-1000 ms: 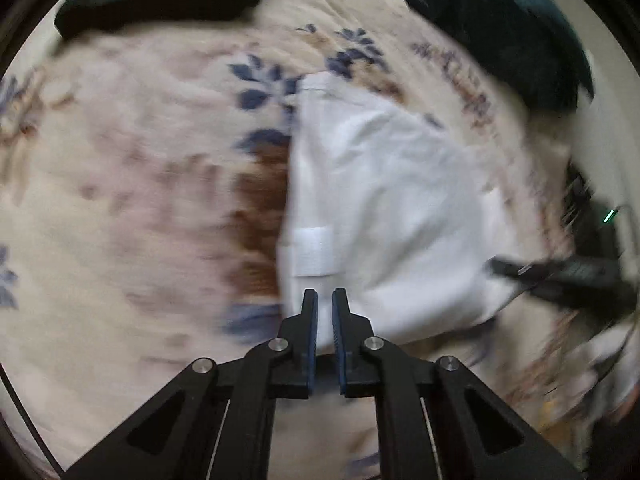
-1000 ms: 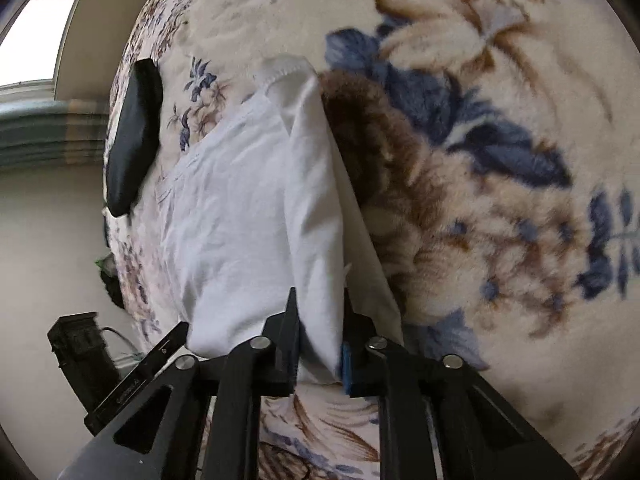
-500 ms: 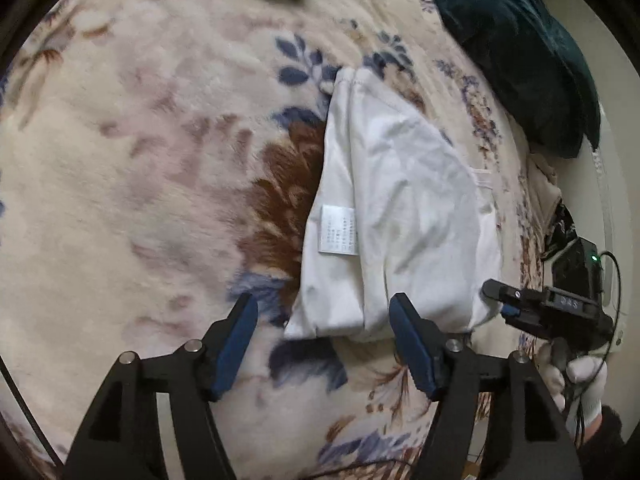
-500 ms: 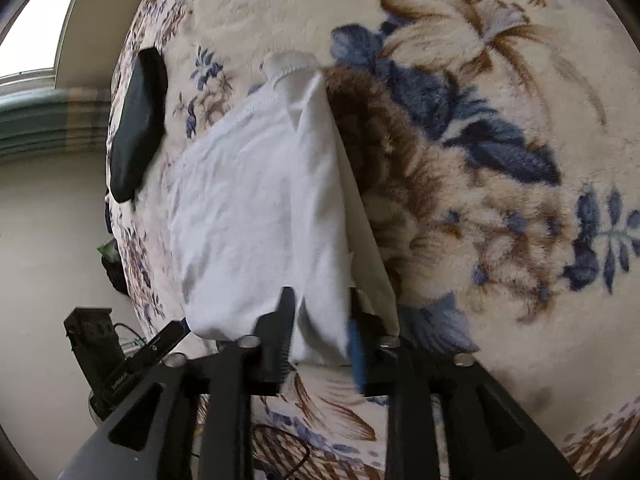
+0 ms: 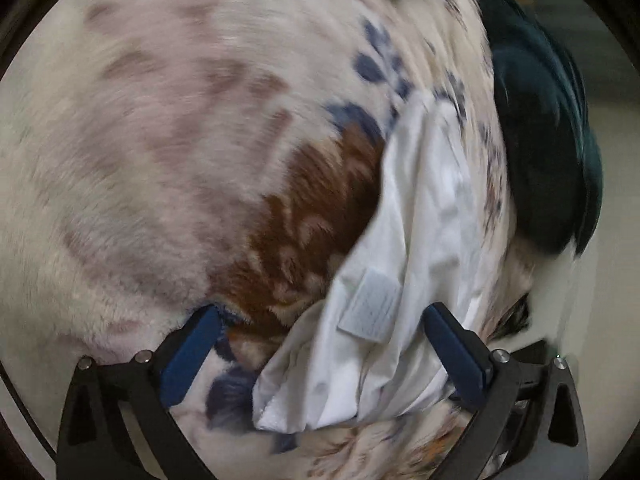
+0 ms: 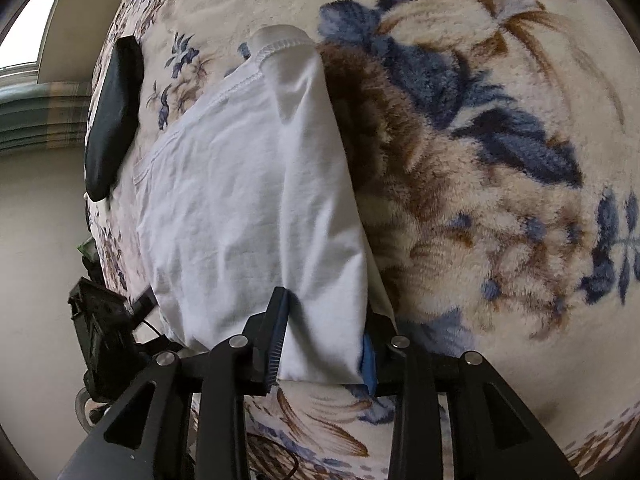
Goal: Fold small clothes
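White garment [image 5: 404,280], folded, lies on a floral fleece blanket [image 5: 168,168]. Seen from the left wrist, the left hand-held gripper [image 5: 320,344] has just been opening and stands wide, its near end and sewn label [image 5: 370,310] between the pads, untouched. From the right wrist, the right hand-held gripper [image 6: 324,340] has been opening slightly, the garment's [image 6: 248,200] folded corner between its loosened fingers.

Left wrist view is dim and smeared with motion blur, the blanket [image 5: 168,152] streaked. Right wrist view is sharp, lit by daylight from a window [image 6: 24,36] upper left. Both bulge, with black fisheye corners
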### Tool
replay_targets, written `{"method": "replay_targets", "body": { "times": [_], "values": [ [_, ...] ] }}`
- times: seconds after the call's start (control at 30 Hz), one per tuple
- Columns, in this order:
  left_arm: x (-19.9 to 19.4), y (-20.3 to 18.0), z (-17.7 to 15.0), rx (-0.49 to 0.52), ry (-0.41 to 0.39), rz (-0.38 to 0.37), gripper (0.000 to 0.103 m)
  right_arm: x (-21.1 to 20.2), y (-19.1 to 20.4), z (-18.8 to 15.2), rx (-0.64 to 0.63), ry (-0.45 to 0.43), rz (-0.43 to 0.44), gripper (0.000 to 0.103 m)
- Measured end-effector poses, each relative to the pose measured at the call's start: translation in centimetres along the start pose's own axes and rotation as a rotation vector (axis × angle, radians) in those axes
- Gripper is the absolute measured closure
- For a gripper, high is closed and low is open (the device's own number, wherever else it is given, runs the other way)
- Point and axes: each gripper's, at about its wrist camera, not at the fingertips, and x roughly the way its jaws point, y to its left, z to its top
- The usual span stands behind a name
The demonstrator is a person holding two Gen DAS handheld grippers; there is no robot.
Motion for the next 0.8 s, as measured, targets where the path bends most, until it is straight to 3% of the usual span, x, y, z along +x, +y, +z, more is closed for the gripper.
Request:
{"method": "replay_targets", "body": {
  "times": [0.1, 0.17, 0.2, 0.27, 0.3, 0.33, 0.4, 0.53, 0.67, 0.8],
  "values": [
    [-0.4, -0.1, 1.0, -0.027, 0.066, -0.012, 0.000, 0.0, -0.1, 0.0, 0.006, 0.000, 0.003, 0.069],
    [-2.2, -1.4, 1.0, 0.029, 0.019, 0.025, 0.005, -0.1, -0.2, 0.0, 0.008, -0.004, 0.005, 0.069],
    [-3.2, -2.5, 1.0, 0.090, -0.007, 0.060, 0.013, -0.2, -0.2, -0.1, 0.010, -0.007, 0.005, 0.069],
    [-5.2, -5.4, 0.3, 0.260, -0.066, 0.147, 0.041, -0.5, -0.5, -0.2, 0.013, -0.013, 0.008, 0.069],
    [-5.5, -6.3, -0.2, 0.317, -0.074, 0.167, 0.081, -0.6, -0.7, -0.3, 0.014, -0.016, 0.011, 0.069],
    [-5.6, -7.2, -0.6, 0.360, -0.055, 0.185, 0.102, -0.7, -0.7, -0.3, 0.015, -0.017, 0.012, 0.069],
    [-5.1, -7.7, -0.8, 0.369, -0.018, 0.141, 0.101, -0.7, -0.9, -0.4, 0.020, -0.020, 0.018, 0.069],
    [-3.1, -6.8, -1.0, 0.293, 0.068, 0.098, 0.097, -0.7, -1.3, -0.5, 0.032, -0.021, 0.029, 0.069],
    [-2.3, -5.4, -1.1, 0.212, 0.098, 0.093, 0.096, -0.9, -1.4, -0.7, 0.027, -0.024, 0.029, 0.069],
    [-1.6, -5.2, -1.3, 0.223, 0.120, 0.094, 0.097, -0.9, -1.4, -0.7, 0.026, -0.022, 0.033, 0.069]
  ]
}}
